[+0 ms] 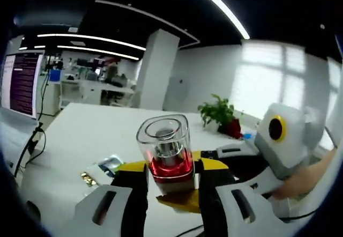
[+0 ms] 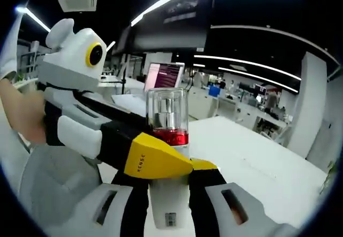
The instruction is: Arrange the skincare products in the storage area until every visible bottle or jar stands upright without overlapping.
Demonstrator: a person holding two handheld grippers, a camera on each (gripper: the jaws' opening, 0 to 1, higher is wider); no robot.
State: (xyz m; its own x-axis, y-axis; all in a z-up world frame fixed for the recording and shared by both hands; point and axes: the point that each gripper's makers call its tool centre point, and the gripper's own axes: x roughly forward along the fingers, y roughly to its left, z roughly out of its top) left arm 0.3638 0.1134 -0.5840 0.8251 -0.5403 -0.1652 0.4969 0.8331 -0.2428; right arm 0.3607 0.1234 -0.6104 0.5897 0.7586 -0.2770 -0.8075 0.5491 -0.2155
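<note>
A skincare bottle [image 1: 165, 140] with a clear square cap, red liquid and a white lower body is held up above the white table [image 1: 86, 135]. My left gripper [image 1: 171, 168] is shut on it, its yellow-tipped fingers pressing either side of the red part. In the right gripper view the same bottle [image 2: 167, 111] stands upright between my right gripper [image 2: 169, 191], which is shut on the white lower body. The left gripper [image 2: 185, 163] reaches in from the left there and clamps the bottle just below the red band. The right gripper's white housing [image 1: 286, 151] sits close on the right.
On the table lie some flat sachets [image 1: 102, 170], and a potted plant [image 1: 220, 113] stands at its far edge. A monitor [image 1: 21, 84] with a cable stands to the left. A person's hand [image 2: 21, 113] holds the left gripper. A lit screen [image 2: 163, 76] stands behind.
</note>
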